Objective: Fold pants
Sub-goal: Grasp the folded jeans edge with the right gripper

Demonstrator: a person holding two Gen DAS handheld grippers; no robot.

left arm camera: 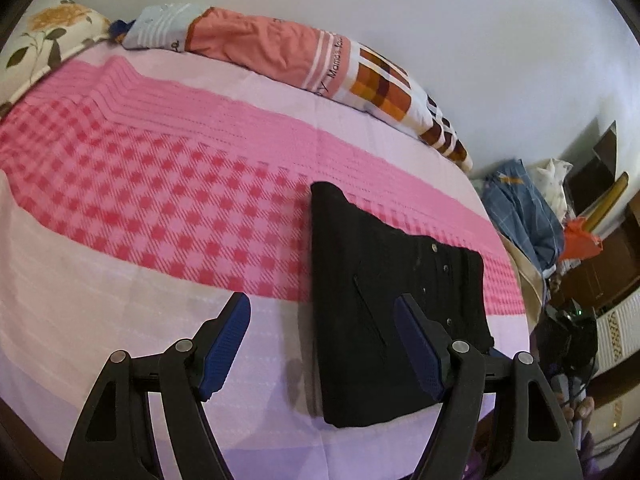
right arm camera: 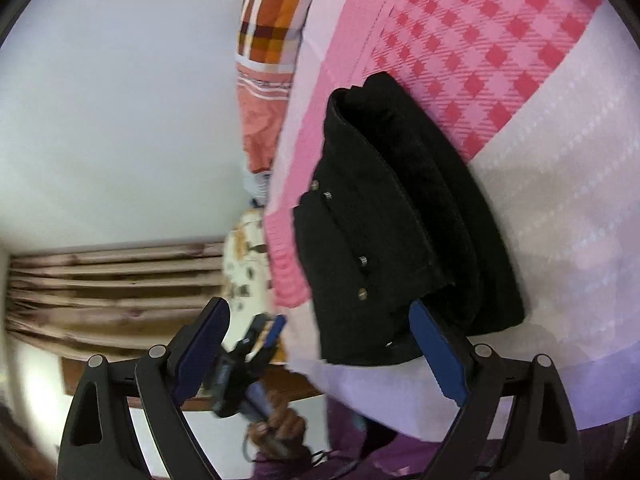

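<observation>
The black pants point(left arm camera: 384, 300) lie folded into a compact rectangle on the pink checked bedsheet point(left arm camera: 140, 200), near the bed's right edge. My left gripper point(left arm camera: 322, 312) is open and empty, held just above the sheet with its right finger over the pants' near part. In the right wrist view the folded pants point(right arm camera: 400, 220) show metal buttons and stacked layers. My right gripper point(right arm camera: 320, 316) is open and empty, its right finger close to the pants' near corner. The left gripper point(right arm camera: 256, 344) also shows there, held in a hand.
A rolled orange and checked blanket point(left arm camera: 320, 60) and a floral pillow point(left arm camera: 48, 28) lie along the wall side of the bed. A pile of clothes point(left arm camera: 532, 216) and wooden furniture point(left arm camera: 600, 264) stand beyond the bed's right edge. Brown curtains point(right arm camera: 112, 280) hang to the left in the right wrist view.
</observation>
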